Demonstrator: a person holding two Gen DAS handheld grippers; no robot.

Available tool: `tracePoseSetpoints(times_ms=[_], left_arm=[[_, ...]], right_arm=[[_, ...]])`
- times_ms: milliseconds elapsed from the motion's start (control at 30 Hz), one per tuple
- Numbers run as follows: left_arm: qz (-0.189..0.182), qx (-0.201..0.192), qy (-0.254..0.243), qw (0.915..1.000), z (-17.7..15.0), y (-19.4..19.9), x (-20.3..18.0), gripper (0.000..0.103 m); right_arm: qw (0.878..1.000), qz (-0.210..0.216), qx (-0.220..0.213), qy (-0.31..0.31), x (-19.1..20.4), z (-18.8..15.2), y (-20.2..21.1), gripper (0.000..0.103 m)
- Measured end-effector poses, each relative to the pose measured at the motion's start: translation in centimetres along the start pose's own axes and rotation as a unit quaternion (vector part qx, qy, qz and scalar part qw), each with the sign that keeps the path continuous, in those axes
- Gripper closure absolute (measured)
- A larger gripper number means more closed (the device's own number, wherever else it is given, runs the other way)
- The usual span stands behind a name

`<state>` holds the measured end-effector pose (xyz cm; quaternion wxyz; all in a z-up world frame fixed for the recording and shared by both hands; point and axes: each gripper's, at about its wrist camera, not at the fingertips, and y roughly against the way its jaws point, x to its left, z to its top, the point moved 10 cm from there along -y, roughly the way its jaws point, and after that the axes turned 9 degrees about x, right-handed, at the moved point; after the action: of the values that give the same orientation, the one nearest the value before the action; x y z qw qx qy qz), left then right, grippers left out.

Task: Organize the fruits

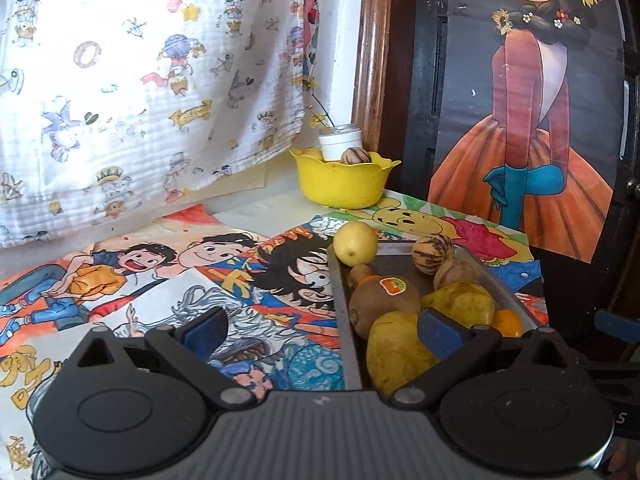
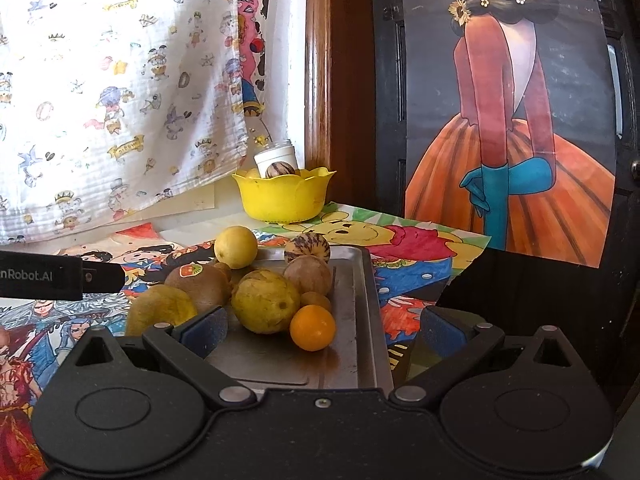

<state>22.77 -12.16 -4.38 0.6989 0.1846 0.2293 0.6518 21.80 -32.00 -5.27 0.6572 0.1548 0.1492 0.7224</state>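
Observation:
A metal tray (image 2: 362, 312) holds several fruits: a lemon (image 2: 236, 246), a striped melon (image 2: 307, 248), a stickered kiwi (image 2: 198, 282), a large yellow fruit (image 2: 265, 301) and a small orange (image 2: 312, 327). A yellow bowl (image 2: 282, 196) behind it holds a striped fruit (image 2: 281, 169). My right gripper (image 2: 324, 330) is open and empty over the tray's near end. My left gripper (image 1: 322, 330) is open and empty at the tray's (image 1: 341, 300) left edge, its right finger in front of a yellow fruit (image 1: 394, 354). The bowl (image 1: 340, 182) also shows in the left wrist view.
Cartoon drawings (image 1: 168, 280) cover the table. A printed white cloth (image 1: 140, 80) hangs behind on the left. A white jar (image 1: 340, 142) stands behind the bowl. A poster on a dark door (image 2: 520, 120) and a wooden frame (image 2: 318, 60) bound the right side. The table edge (image 2: 460, 276) drops off right of the tray.

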Motion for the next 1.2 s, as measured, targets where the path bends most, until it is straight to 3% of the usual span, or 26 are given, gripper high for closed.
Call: tracePoseSetpoints(times_ms=[1200], left_arm=[[0.017, -0.033, 0.022, 0.9991, -1.0, 5.4, 4.4, 0.0]], right_arm=[[0.999, -0.014, -0.029, -0.006, 3.2, 0.5, 5.9, 0.001]])
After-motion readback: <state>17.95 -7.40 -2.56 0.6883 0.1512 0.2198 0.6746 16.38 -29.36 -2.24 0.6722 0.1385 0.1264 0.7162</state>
